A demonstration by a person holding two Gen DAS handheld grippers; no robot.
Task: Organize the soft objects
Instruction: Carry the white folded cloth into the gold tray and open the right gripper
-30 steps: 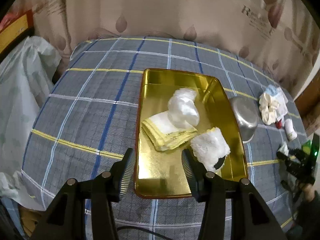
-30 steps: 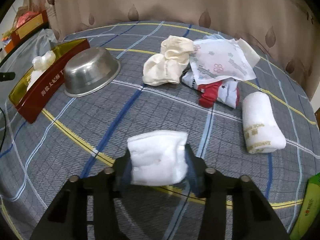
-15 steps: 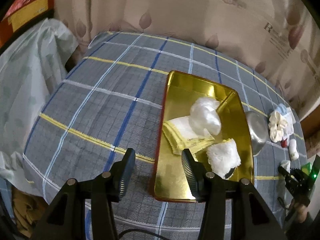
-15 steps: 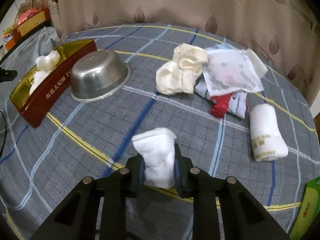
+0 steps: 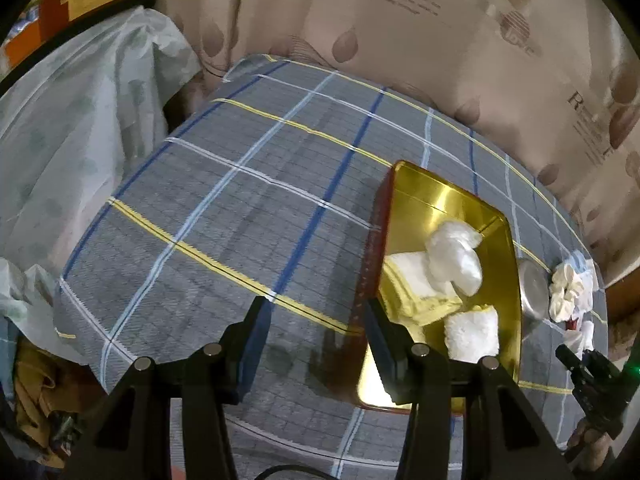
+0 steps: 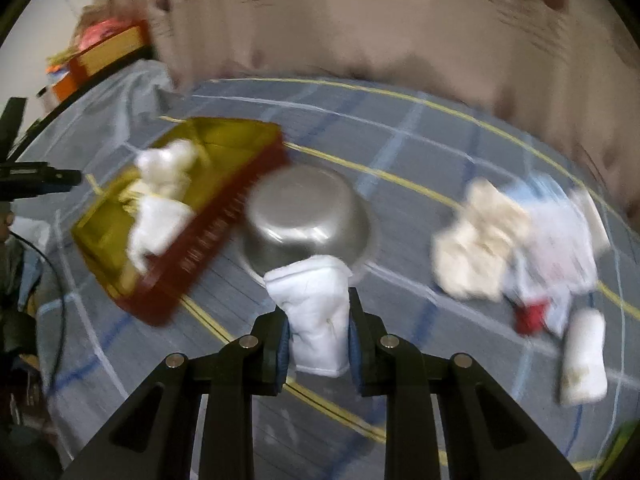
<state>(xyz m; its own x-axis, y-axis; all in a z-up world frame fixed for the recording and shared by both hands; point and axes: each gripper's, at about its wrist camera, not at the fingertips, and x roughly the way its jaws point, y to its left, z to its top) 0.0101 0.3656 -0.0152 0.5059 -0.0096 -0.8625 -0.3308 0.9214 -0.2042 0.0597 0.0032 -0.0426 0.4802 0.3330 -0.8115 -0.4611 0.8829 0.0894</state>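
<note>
The right gripper (image 6: 318,320) is clamped on a folded white cloth (image 6: 316,312), held above the plaid tablecloth (image 5: 240,216) just in front of the upturned steel bowl (image 6: 308,220). The left gripper (image 5: 316,332) hovers with fingers apart and nothing between them, beside the gold tray (image 5: 432,196).

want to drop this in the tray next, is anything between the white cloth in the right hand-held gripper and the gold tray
The upturned steel bowl sits just beyond the folded white cloth, beside the gold tray. The tray lies up-left of it, and that diagonal path looks clear.
</note>
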